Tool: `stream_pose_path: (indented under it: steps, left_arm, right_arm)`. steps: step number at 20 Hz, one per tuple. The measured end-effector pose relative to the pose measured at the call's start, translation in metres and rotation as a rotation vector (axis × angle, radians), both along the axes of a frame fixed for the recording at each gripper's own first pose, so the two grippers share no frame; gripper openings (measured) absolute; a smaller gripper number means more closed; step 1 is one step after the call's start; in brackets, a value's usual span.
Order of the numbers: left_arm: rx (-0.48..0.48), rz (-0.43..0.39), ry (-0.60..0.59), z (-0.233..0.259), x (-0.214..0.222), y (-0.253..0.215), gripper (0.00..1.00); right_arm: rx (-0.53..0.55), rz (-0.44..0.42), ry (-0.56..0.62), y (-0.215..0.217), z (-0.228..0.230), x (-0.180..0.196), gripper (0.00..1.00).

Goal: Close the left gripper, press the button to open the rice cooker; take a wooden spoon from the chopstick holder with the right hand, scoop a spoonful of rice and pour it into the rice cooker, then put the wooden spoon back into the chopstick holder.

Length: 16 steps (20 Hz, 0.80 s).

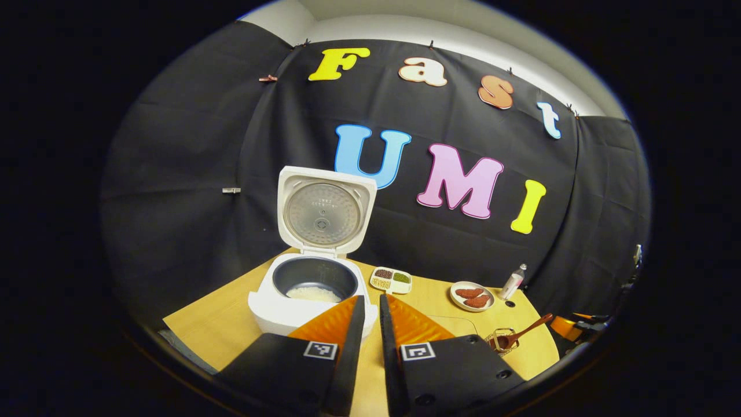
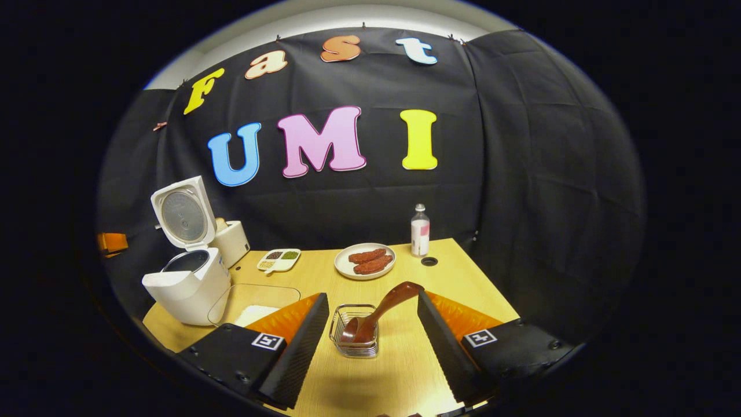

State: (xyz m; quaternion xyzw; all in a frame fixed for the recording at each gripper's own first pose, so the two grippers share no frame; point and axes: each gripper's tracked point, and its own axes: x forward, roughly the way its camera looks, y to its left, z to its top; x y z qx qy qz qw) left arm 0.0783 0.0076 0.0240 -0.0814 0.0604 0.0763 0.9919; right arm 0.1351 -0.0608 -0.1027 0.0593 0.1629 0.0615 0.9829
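Black cloth (image 2: 521,174) is hanging clipped along a pale wall (image 2: 324,17), draping behind a light wooden table (image 2: 451,272) standing under dim light

Your left gripper (image 1: 370,301): fingers nearly together, narrow gap between, gripping nothing, pointing forward. Your right gripper (image 2: 370,301): fingers spread wide, nothing between the pads, held level, aimed forward.

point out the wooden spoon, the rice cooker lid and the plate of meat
wooden spoon (image 2: 386,302), right gripper view, on its handle
rice cooker lid (image 1: 324,211), left gripper view, on its inner metal plate
plate (image 2: 347,267), right gripper view, on its front rim
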Motion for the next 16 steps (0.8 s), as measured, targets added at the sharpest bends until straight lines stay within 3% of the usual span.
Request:
stream_pose_path:
  steps: [1, 3, 6, 16]
  left_arm:
    - [0.004, -0.002, 0.009, -0.003, -0.003, -0.007, 0.28]
    - [0.01, -0.002, 0.031, -0.01, -0.006, -0.022, 0.5]
    - [0.01, 0.025, 0.056, -0.018, -0.014, -0.037, 0.94]
    - [0.009, 0.137, 0.191, -0.066, -0.045, -0.078, 0.96]
  right_arm:
    - [0.003, 0.015, 0.026, 0.001, -0.01, 0.004, 0.97]
    - [0.01, 0.035, 0.064, 0.002, -0.027, 0.013, 0.97]
    - [0.011, 0.05, 0.119, -0.002, -0.053, 0.028, 0.97]
    - [0.156, 0.1, 0.171, 0.006, -0.102, 0.087, 0.99]
